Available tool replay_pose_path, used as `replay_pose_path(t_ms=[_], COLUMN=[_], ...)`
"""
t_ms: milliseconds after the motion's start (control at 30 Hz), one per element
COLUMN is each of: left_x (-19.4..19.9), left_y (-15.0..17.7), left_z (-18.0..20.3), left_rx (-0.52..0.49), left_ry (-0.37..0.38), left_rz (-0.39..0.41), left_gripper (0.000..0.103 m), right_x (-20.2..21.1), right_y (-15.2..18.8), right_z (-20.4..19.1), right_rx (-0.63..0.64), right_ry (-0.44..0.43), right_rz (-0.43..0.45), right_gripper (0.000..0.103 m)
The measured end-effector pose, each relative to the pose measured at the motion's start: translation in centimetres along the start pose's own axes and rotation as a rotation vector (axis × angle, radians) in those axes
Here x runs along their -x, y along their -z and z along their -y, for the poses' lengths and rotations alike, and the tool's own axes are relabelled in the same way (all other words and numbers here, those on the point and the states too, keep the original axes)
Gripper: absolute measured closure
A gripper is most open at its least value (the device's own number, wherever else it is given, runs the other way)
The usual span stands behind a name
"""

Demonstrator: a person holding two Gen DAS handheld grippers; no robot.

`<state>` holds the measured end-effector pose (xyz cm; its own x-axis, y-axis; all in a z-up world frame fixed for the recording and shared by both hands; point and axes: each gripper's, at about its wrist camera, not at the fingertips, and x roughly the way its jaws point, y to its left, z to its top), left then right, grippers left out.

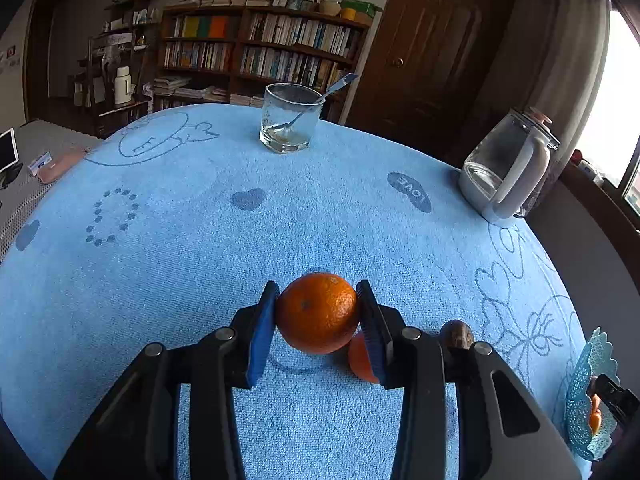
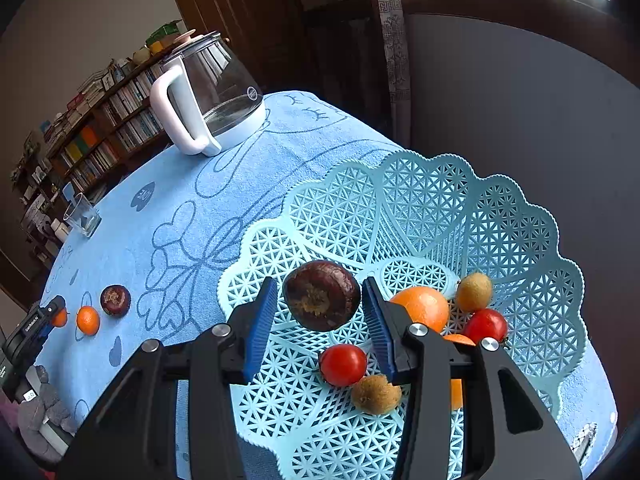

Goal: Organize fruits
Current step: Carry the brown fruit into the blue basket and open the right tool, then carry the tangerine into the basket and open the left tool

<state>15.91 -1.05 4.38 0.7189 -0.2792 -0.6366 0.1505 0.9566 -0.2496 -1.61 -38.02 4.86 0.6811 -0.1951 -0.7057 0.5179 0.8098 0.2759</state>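
While the right gripper [image 2: 322, 300] hangs over the near rim of the pale blue lattice basket [image 2: 520, 216], its jaws are clamped on a dark purple passion fruit [image 2: 321, 295], held above the basket's floor. Inside the basket, nearest the camera, lie a fuzzy brown kiwi [image 2: 376, 394] and a red tomato [image 2: 343, 364] touching it; deeper in sit an orange [image 2: 422, 306], a second tomato [image 2: 485, 325] and a second kiwi [image 2: 474, 291], with another orange fruit partly hidden behind the gripper's finger. Left of the basket, on the blue towel covering the table [image 1: 160, 280], the left gripper [image 1: 318, 312] has its jaws pressed against both sides of a mandarin [image 1: 317, 312]. Beside it, toward the basket, rest a second mandarin [image 1: 360, 356] and a second passion fruit [image 1: 456, 334]. Farther from the basket, a glass kettle [image 1: 508, 168] with a white handle stands by the table's edge. Beyond that, a drinking glass [image 1: 290, 118] holds a spoon [image 1: 320, 98] leaning against its rim.
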Motion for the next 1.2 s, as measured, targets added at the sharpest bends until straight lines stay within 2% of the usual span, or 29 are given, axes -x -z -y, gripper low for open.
replay_pose_path(t_ms=[233,500,700,833,900,1200], left_x=[0.0,0.4,0.8,2.1,2.8,4.2], left_y=[0.0,0.1,0.2,0.5,1.1,4.2], left_z=[0.2,1.2,2.1,3.8,4.8,11.6], left_rx=[-0.013,-0.045,-0.061,-0.095,-0.123,-0.212], left_ry=[0.002,0.013,0.027,0.029,0.042,0.156], left_rz=[0.003,0.014,0.008,0.022,0.022,-0.044], left_gripper=[0.063,0.063,0.063,0.063,0.063,0.063], right_x=[0.7,2.8,3.7,3.9,4.0,4.3], right_y=[-0.4,-0.2,0.2,0.4,0.6,0.5], right_z=[1.1,4.8,6.1,6.4,6.6,8.3], right_rx=[-0.021,-0.103,-0.11,-0.09,-0.097,-0.124], right_ry=[-0.007,-0.008,-0.021,-0.023,-0.032,-0.071], right_rz=[0.022,0.064,0.086,0.099,0.107,0.133], right_gripper=[0.056,0.056,0.056,0.055,0.049,0.048])
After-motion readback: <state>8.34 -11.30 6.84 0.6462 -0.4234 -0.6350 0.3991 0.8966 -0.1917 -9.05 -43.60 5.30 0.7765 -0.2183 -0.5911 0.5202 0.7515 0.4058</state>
